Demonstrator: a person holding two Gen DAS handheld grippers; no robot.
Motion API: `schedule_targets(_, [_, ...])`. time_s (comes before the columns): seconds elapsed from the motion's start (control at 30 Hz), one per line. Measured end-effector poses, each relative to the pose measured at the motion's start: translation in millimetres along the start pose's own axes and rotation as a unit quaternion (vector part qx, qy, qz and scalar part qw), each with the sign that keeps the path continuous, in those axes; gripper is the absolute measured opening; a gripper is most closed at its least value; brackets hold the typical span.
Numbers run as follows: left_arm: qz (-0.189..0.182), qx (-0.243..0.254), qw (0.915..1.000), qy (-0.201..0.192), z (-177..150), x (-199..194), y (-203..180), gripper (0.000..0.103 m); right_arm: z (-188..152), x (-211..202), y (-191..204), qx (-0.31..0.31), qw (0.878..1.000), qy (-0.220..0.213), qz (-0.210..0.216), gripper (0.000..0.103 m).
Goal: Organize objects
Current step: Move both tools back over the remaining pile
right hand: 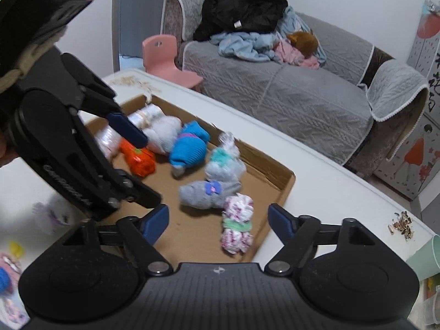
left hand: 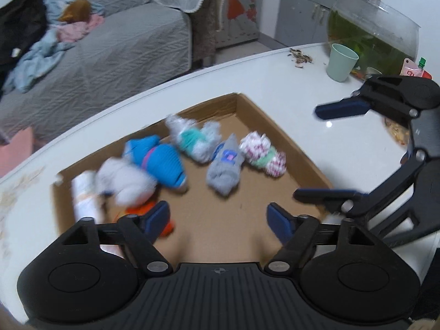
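Observation:
A shallow cardboard tray (left hand: 275, 122) (right hand: 286, 184) lies on the white table (left hand: 288, 82) and holds several rolled sock bundles. Among them are a blue one (left hand: 162, 162) (right hand: 188, 148), a grey one (left hand: 225, 170) (right hand: 209, 192) and a floral one with a green band (left hand: 262, 154) (right hand: 238, 222). An orange bundle (right hand: 139, 161) lies near the tray's left side. My left gripper (left hand: 218, 217) (right hand: 150, 170) hangs open above the tray's near part, with nothing between its fingers. My right gripper (right hand: 218, 220) (left hand: 330, 151) is open over the tray's right edge. The floral bundle lies below its gap, untouched.
A mint cup (left hand: 342, 62), a glass fish bowl (left hand: 371, 35) and scattered seed husks (left hand: 299, 56) stand at the table's far right. More loose bundles (right hand: 8, 269) lie on the table left of the tray. A grey sofa (right hand: 288, 90) with clothes and a pink chair (right hand: 165, 57) stand beyond.

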State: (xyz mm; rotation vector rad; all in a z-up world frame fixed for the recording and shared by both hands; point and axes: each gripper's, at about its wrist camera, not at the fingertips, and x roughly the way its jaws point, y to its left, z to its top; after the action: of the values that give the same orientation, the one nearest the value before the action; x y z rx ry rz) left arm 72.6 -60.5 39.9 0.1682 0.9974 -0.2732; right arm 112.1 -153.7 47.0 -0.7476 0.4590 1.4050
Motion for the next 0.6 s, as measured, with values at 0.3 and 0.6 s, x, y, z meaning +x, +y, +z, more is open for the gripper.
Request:
schedule_targets(0.3, [0.045,-0.047,0.9973,0.035,-74,-59,18,0.1,2,-42,31,0.085,0.996,-0.013,0.005,0.1])
schedule_targets(0.6, [0.029,-0.091,0.9928,0.072,-115,-27,24,0.1,-20,-40,65,0.112,0.992,0.051,0.017,0.098])
